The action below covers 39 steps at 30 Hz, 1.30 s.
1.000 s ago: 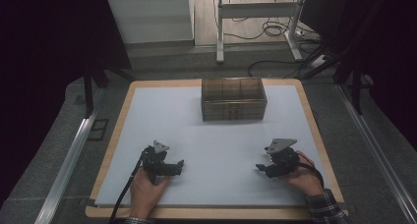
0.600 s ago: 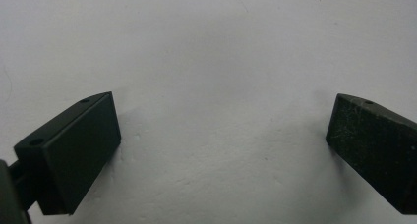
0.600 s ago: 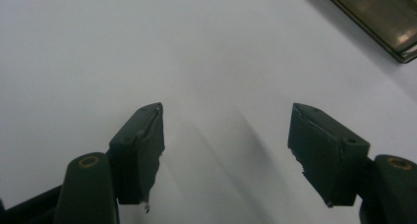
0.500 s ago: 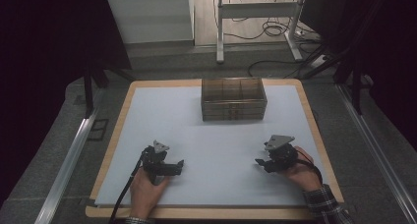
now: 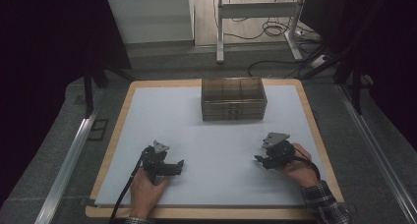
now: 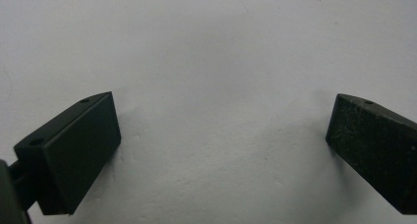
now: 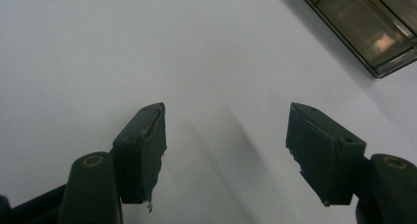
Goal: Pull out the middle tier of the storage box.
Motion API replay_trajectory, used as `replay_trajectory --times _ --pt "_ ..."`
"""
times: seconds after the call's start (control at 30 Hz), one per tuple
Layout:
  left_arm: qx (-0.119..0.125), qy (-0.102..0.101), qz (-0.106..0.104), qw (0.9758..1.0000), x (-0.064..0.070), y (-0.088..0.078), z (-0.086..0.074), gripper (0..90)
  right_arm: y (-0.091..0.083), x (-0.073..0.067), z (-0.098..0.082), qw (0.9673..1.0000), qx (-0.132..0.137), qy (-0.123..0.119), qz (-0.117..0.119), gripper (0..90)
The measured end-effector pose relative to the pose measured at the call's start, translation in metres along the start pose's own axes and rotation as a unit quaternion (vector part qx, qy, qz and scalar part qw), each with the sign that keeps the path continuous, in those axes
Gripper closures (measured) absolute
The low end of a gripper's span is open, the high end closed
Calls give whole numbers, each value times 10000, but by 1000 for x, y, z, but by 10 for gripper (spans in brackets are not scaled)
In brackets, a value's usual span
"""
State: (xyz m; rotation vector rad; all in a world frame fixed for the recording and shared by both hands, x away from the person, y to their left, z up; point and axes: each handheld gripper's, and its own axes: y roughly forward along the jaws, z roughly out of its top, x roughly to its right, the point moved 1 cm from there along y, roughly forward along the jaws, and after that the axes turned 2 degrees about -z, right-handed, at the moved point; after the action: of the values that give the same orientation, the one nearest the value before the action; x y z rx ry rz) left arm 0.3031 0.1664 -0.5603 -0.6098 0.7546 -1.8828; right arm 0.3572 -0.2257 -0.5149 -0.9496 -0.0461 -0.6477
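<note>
Covering the wooden table [image 5: 123, 111], a white sheet [image 5: 211, 135] holds a brown compartment box [image 5: 233, 98] at its far middle, contents unclear. Cables cross the floor beyond. Left gripper [image 5: 181, 164] and right gripper [image 5: 257, 158] rest near, jaws apart, empty. Right hand slightly nearer than before.

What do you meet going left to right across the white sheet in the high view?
Left gripper, then the brown compartment box farther back, then the right gripper.
</note>
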Motion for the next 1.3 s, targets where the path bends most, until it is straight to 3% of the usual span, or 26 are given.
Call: replay_trajectory --times 0.4,0.5,0.73,1.3 --pt "1 0 -1 10000 0 0 0 0 4 3 8 9998 18 -73 -182 302" --pt "2 -2 -1 10000 0 0 0 0 6 3 10 9995 28 -170 -267 334" --pt "2 -1 0 10000 0 0 0 0 10 1 16 9969 49 -508 -600 390" --pt "2 0 0 10000 0 0 0 0 24 1 27 9928 185 -755 -909 416"
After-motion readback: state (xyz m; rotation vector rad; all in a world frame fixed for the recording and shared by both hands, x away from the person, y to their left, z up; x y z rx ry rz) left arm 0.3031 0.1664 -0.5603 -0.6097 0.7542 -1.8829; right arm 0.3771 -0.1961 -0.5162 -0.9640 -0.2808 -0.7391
